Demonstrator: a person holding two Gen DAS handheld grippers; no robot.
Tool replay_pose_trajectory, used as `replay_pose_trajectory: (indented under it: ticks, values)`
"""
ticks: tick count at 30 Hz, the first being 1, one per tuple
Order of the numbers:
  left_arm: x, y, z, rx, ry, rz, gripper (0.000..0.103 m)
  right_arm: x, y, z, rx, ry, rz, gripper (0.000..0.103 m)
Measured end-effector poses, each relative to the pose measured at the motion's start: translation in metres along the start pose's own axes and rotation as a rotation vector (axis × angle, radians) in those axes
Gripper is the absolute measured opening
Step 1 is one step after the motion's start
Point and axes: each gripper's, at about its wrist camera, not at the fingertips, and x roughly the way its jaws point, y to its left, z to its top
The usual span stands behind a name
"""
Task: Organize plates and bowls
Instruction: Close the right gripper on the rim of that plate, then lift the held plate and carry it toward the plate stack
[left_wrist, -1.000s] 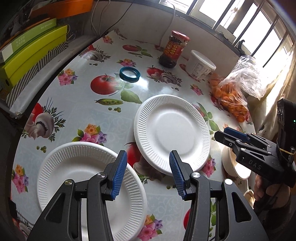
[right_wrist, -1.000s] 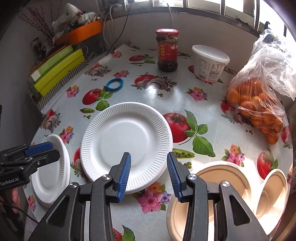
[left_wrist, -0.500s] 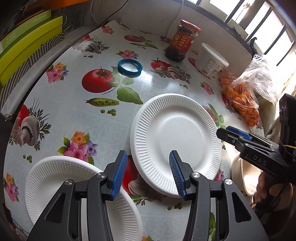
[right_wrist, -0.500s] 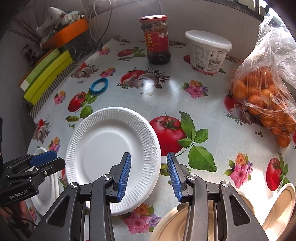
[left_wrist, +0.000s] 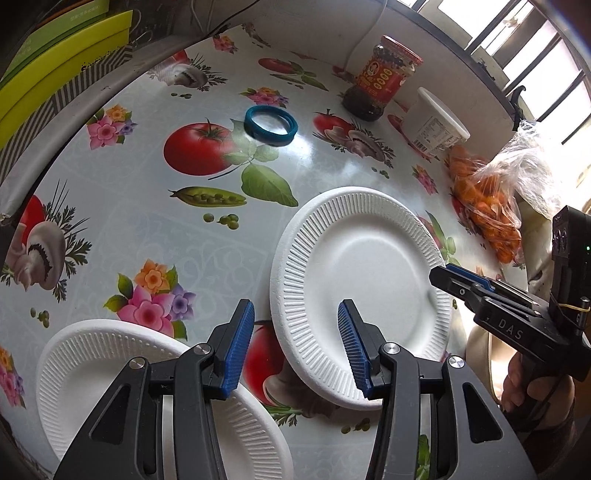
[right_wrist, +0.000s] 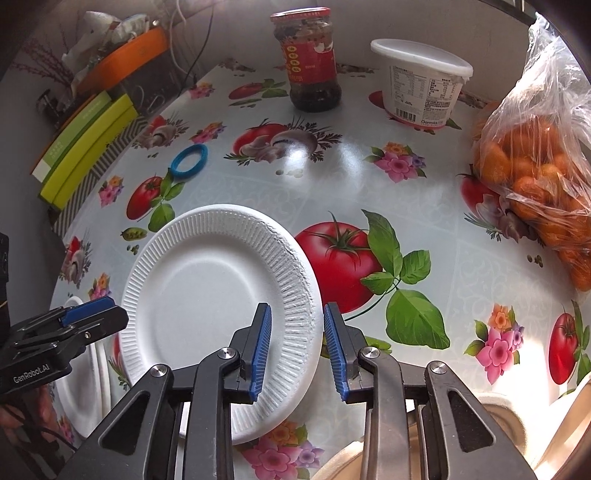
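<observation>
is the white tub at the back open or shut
Shut: the white tub stands upright with its lid seated flat across the rim.

Both grippers low and forward, jaws parted

The left gripper (left_wrist: 295, 341) holds its blue pads wide apart; the right gripper (right_wrist: 297, 341) has a narrower gap, gripped by a hand (left_wrist: 517, 384) below.

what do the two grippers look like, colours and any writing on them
Both are black plastic clamp-style tools with silver rivets at the pivots and ribbed blue pads lining the jaws. The left gripper reads "GenRobot.AI" on its side in the right wrist view. The right gripper reads "DAS" and carries a black camera block with a small green light. A bare hand holds it.
</observation>
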Motion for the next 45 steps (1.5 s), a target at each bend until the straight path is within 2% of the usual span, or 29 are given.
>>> replay_pose_trajectory:
  ticks: [5,11,14,18,20,25,45]
  values:
    - [0.003,-0.001,0.0,-0.008,0.011,-0.023,0.048,0.001,-0.002,0.0,0.015,0.001,0.002,0.021]
    - [0.003,-0.001,-0.002,-0.007,0.006,0.013,0.049,0.002,-0.002,-0.001,0.017,0.005,-0.001,0.021]
    - [0.001,-0.004,-0.001,0.02,-0.015,0.057,0.049,0.004,-0.002,-0.001,0.019,0.011,-0.011,0.021]
    - [0.002,0.002,0.002,0.001,-0.013,0.062,0.049,0.005,-0.002,-0.002,0.011,0.013,-0.024,0.021]
    - [0.005,0.004,0.003,-0.008,0.001,0.049,0.049,0.005,-0.002,-0.002,0.012,0.014,-0.029,0.018]
    - [0.01,0.006,0.002,-0.049,0.037,-0.045,0.048,0.005,-0.005,-0.002,0.023,0.006,-0.028,0.015]
    - [-0.01,-0.009,0.0,-0.009,0.018,-0.056,0.049,-0.01,-0.003,-0.005,0.078,-0.007,0.016,0.015]
